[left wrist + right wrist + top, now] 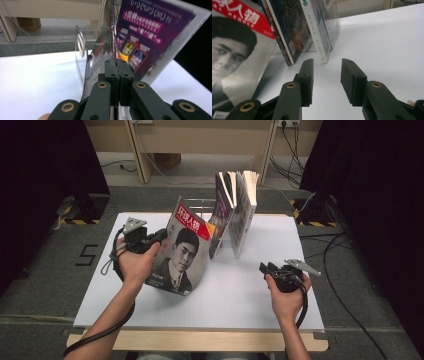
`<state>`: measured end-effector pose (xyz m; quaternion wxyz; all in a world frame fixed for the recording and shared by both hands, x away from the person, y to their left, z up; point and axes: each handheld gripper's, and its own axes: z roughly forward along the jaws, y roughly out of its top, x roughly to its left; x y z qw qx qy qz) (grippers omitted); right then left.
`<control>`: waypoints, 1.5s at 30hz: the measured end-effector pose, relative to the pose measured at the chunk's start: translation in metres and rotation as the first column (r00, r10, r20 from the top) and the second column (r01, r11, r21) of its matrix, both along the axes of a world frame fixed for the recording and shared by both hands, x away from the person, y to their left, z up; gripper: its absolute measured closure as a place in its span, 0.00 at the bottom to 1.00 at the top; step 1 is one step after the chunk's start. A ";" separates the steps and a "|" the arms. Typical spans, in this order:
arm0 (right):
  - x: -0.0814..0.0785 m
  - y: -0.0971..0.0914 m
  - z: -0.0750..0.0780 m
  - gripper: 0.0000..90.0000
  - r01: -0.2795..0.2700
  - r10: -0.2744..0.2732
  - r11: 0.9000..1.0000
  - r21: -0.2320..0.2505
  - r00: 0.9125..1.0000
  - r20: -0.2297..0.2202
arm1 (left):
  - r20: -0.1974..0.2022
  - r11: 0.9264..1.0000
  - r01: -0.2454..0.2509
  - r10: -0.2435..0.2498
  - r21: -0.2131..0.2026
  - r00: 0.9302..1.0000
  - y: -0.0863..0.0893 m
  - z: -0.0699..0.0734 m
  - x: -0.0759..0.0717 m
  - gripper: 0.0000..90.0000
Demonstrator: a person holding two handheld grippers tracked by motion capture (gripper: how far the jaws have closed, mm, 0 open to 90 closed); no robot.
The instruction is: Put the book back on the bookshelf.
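A magazine (182, 252) with a red title band and a man's portrait on its cover stands tilted on the white table (240, 295). My left gripper (159, 237) is shut on its left edge. In the left gripper view the jaws (116, 66) are pressed together on the thin edge, and the purple back cover (147, 32) spreads to the right. My right gripper (263, 268) sits low at the right of the table, open, with nothing between its jaws (327, 67). It points toward the magazine cover (234, 50).
Several books (240, 210) lean in a clear acrylic stand (80, 47) at the back middle of the table, just behind the magazine; their spines (297, 32) face the right gripper. Cables and wooden furniture legs lie on the floor beyond the table.
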<state>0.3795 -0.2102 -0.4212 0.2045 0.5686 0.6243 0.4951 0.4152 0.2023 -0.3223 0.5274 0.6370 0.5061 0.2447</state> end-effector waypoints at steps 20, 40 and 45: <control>0.001 -0.003 -0.003 0.71 0.002 -0.002 1.000 0.002 1.000 -0.005 | 0.047 0.996 -0.066 0.068 -0.057 0.997 -0.019 0.030 0.041 0.98; 0.003 -0.001 -0.010 0.71 -0.009 0.009 1.000 -0.003 1.000 -0.023 | -0.040 0.982 -0.177 0.175 -0.070 0.984 -0.004 -0.017 0.065 0.96; 0.003 0.000 -0.012 0.70 -0.015 0.015 1.000 0.001 0.999 -0.031 | -0.058 0.980 -0.188 0.185 -0.069 0.981 -0.002 -0.015 0.070 0.94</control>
